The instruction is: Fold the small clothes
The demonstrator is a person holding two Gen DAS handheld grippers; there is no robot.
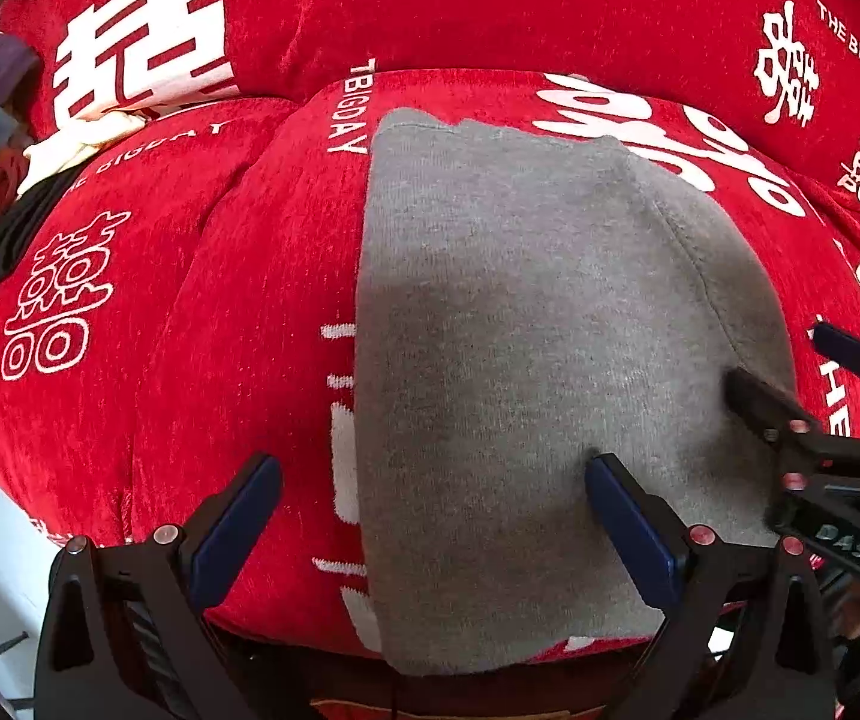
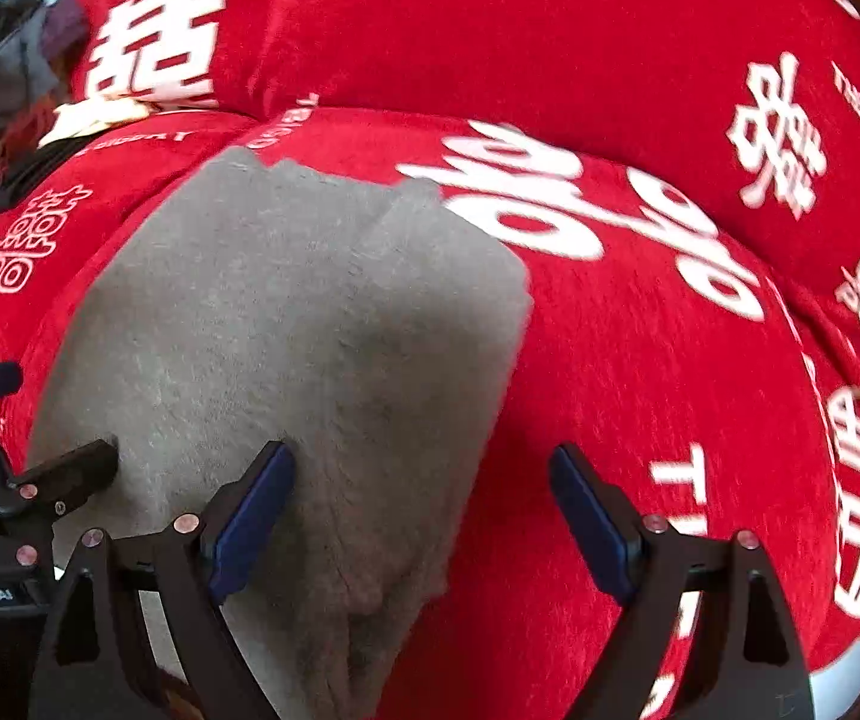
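1. Step in hand, as I judge it: a fold has just been laid and let go. The grey knit garment (image 1: pixel 526 360) lies folded on the red sofa cushion (image 1: pixel 190 330), free of both tools.
2. The left hand-held gripper (image 1: pixel 430 516) hovers over the garment's near left edge, jaws wide apart, nothing clamped.
3. The right hand-held gripper (image 2: pixel 421 510) also stands wide apart and empty, astride the garment's right edge toward 6 o'clock.
4. Next move probably calls for pinching both near corners and carrying them toward 12 o'clock, or smoothing the fold flat.
5. The garment looks soft and thick, a rough rectangle with a seam curving down its right side, uneven along the far edge at 12 o'clock.
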